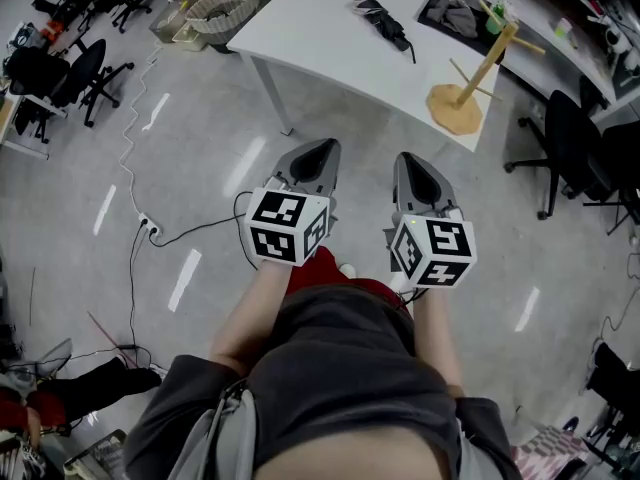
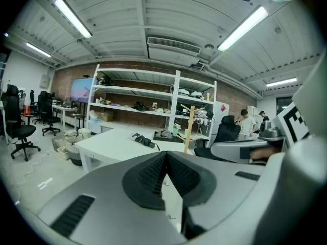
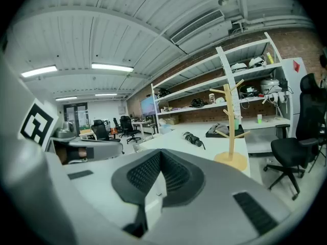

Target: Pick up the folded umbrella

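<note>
A black folded umbrella (image 1: 384,22) lies on the white table (image 1: 320,38) well ahead of me, also seen in the left gripper view (image 2: 143,140) and the right gripper view (image 3: 193,139). Both grippers hang close to my body over the floor, far short of the table. My left gripper (image 1: 322,151) is shut with nothing between its jaws (image 2: 165,154). My right gripper (image 1: 412,164) is also shut and empty (image 3: 160,154).
A wooden peg stand (image 1: 470,86) stands at the table's near right corner, with a dark tray of cloth (image 1: 450,13) behind it. Office chairs (image 1: 570,153) stand at right and left (image 1: 70,73). A cable and power strip (image 1: 150,230) lie on the floor; baskets (image 1: 222,10) sit left of the table.
</note>
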Available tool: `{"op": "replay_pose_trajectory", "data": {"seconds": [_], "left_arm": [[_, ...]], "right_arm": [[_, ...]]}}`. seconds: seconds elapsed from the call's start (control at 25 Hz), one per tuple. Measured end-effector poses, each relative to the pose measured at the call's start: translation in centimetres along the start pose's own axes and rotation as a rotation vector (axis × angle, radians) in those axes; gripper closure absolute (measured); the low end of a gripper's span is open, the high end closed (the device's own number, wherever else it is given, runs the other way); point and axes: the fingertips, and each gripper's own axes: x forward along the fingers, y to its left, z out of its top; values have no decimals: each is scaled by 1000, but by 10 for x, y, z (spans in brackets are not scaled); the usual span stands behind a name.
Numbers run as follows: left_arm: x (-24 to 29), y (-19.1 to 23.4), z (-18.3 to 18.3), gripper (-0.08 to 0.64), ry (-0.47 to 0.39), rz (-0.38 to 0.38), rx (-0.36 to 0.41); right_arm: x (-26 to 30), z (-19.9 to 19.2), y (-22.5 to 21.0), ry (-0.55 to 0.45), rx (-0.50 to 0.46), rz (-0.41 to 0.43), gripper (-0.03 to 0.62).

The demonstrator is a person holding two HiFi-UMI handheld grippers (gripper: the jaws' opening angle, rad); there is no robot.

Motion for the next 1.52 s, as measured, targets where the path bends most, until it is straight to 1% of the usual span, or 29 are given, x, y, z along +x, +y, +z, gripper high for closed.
{"op": "replay_pose_trajectory", "data": {"seconds": [0.4,0.8,1.16,1.52], "left_arm": [[12,8,10,548,-1,16,22],[38,29,18,548,-7,12,7],[78,66,18,548,15,0,-24],[131,122,29,548,38,-16,-44]], "right_arm": [[11,8,-10,-4,4,4,574],[40,15,-14,2,-15,2,574],[92,15,-19,42,-16,-6,574],[166,30,-25,58,-14,-17,574]]}}
